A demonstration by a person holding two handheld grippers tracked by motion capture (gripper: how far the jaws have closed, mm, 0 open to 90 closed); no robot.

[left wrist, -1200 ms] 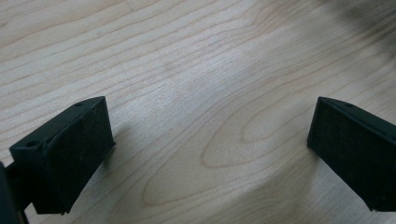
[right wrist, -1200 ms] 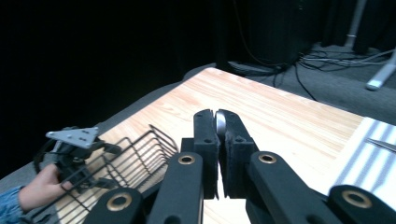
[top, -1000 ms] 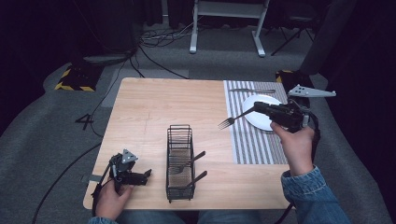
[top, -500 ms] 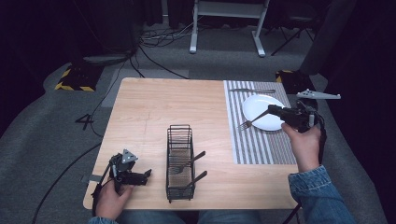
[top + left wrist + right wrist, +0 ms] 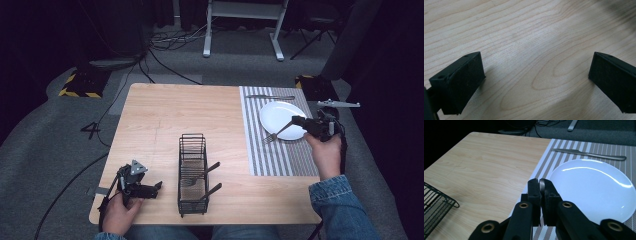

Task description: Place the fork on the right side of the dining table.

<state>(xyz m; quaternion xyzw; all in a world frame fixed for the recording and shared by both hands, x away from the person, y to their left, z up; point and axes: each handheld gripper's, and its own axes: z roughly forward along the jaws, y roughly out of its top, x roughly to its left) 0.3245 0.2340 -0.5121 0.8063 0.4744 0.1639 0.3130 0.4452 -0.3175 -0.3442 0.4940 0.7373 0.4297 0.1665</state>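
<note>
Right gripper (image 5: 298,120) is clamped on the handle of a fork (image 5: 278,132), tines hanging over the striped placemat (image 5: 260,150) just beside the white plate (image 5: 282,119); left gripper (image 5: 152,187) rests jaws apart, empty, on the table (image 5: 165,115). Best lowered slow and level — tines parallel to the plate edge — releasing only once the fork lies flat on the mat.

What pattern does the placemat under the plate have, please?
Grey and white stripes on the placemat; clearest in the right gripper view.
</note>
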